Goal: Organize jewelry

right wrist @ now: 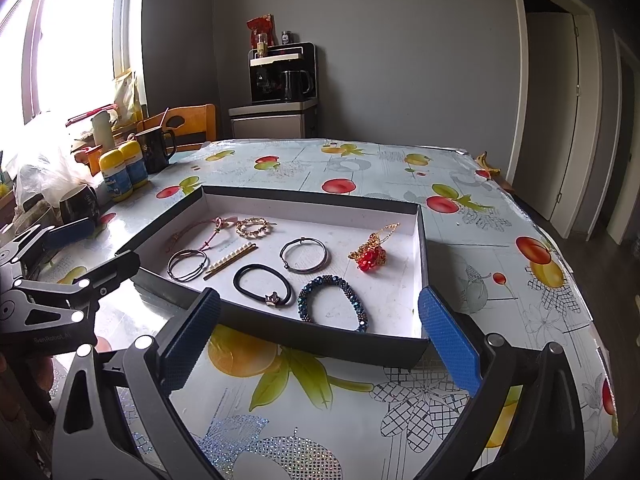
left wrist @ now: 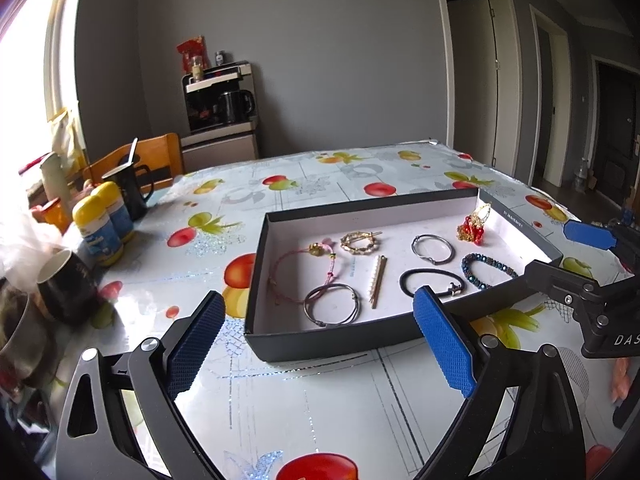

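A shallow black box [left wrist: 320,342] with a white floor lies on the fruit-print table; it also shows in the right wrist view [right wrist: 304,336]. Inside lie a pink cord bracelet [left wrist: 298,270], a gold hair clip [left wrist: 360,242], a pearl barrette [left wrist: 377,286], a grey bangle [left wrist: 433,250], a black hair tie [left wrist: 432,282], a blue beaded bracelet [right wrist: 332,300] and a red-and-gold ornament [right wrist: 370,254]. My left gripper [left wrist: 320,340] is open and empty at the box's near left edge. My right gripper [right wrist: 320,340] is open and empty at its near right edge.
Two yellow-capped bottles [left wrist: 102,222], dark mugs [left wrist: 66,280] and a black pitcher [left wrist: 130,188] crowd the table's left side by a wooden chair [left wrist: 152,156]. A banana peel [right wrist: 486,162] lies at the far right corner. Doorways stand at right.
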Available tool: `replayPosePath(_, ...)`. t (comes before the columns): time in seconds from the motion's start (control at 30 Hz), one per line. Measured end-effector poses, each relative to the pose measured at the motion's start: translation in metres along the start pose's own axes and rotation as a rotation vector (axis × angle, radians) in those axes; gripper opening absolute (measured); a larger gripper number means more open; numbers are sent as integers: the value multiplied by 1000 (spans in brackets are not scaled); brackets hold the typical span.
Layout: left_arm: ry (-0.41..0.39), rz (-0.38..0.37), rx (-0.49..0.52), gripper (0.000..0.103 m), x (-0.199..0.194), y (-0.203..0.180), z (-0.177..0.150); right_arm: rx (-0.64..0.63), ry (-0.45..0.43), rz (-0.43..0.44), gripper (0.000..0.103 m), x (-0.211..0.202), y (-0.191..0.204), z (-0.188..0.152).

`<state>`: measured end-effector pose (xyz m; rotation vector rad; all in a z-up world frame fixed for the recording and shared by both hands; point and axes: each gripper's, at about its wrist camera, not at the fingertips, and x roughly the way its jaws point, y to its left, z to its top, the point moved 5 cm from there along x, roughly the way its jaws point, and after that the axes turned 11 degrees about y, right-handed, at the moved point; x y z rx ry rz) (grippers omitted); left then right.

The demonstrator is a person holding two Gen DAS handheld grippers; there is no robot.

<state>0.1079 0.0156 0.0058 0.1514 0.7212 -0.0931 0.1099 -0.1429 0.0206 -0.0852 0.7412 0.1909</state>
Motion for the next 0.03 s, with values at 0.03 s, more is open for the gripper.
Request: replayPosePath(0.03,4,16,-15,97,-2,8,2,7,-10,1,97,-3,-4,0)
